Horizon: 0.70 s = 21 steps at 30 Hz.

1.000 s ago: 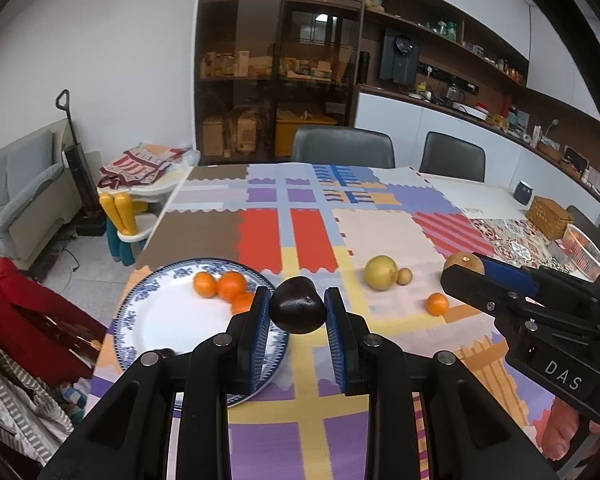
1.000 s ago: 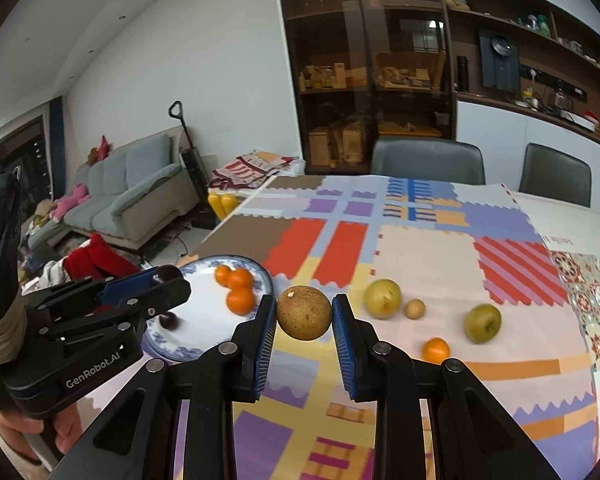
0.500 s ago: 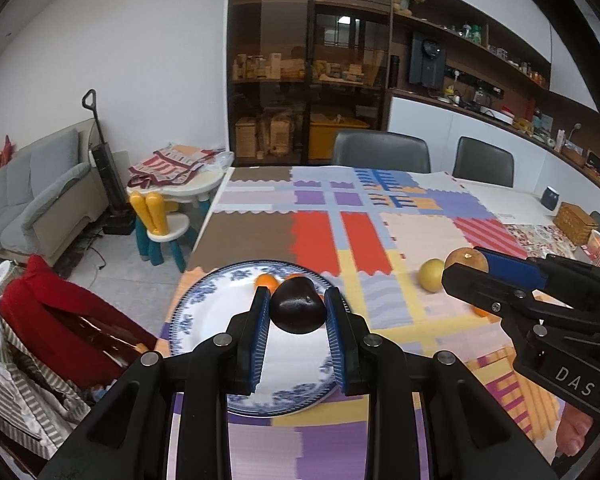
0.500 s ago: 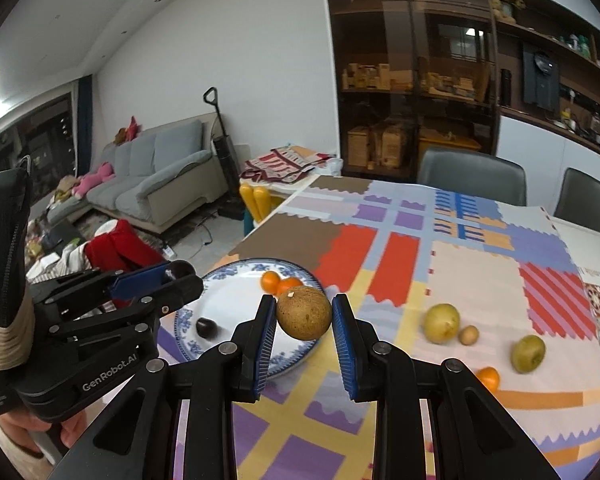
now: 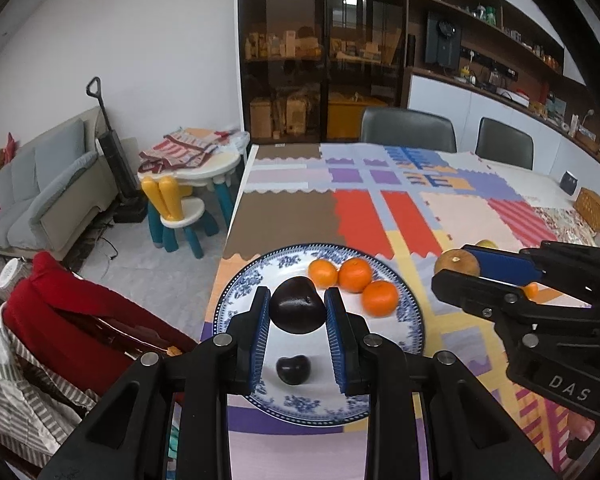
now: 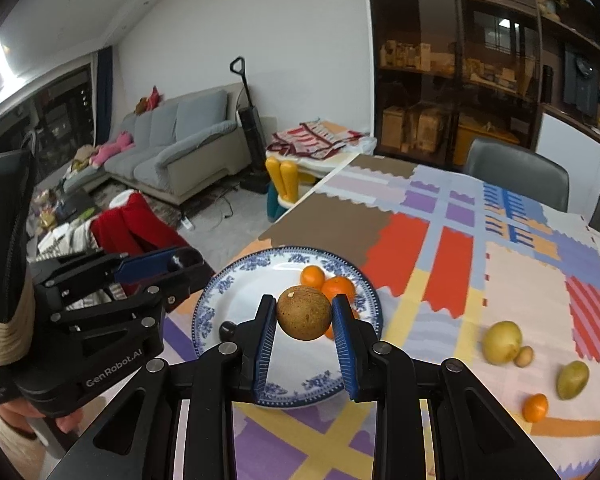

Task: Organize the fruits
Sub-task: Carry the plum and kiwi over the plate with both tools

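The left gripper (image 5: 297, 312) clamps one dark plum (image 5: 298, 310) above the plate (image 5: 236, 300), which holds three oranges (image 5: 354, 274) and one more plum (image 5: 293, 369); the right gripper (image 6: 304, 320) pinches one brown fruit (image 6: 304, 313), with four fruits (image 6: 501, 341) on the tablecloth (image 6: 520, 280)
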Motion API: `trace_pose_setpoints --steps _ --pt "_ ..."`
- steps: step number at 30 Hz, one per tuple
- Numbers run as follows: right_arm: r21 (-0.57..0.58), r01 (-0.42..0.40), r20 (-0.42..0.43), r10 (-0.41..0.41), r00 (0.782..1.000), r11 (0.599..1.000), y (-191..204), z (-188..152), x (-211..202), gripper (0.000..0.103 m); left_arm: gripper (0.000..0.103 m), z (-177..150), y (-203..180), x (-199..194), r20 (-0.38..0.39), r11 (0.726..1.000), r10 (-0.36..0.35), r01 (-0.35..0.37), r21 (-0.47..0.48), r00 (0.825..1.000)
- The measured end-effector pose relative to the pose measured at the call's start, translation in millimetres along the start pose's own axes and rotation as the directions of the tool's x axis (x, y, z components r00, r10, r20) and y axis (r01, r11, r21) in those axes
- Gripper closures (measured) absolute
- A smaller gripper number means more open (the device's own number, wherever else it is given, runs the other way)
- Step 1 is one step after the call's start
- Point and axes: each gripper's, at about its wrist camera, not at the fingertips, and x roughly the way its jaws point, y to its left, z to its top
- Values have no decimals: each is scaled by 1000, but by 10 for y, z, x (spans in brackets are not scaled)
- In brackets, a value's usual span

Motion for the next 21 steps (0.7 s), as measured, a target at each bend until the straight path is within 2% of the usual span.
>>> trace_pose_setpoints --steps 10,21 --pt "-22 -20 -107 18 994 1000 55 112 563 73 76 32 249 477 -97 1000 -18 19 7 995" --pt "-6 -17 -220 15 975 1000 -35 -5 1069 73 76 -24 280 876 -188 998 -4 15 55 982"
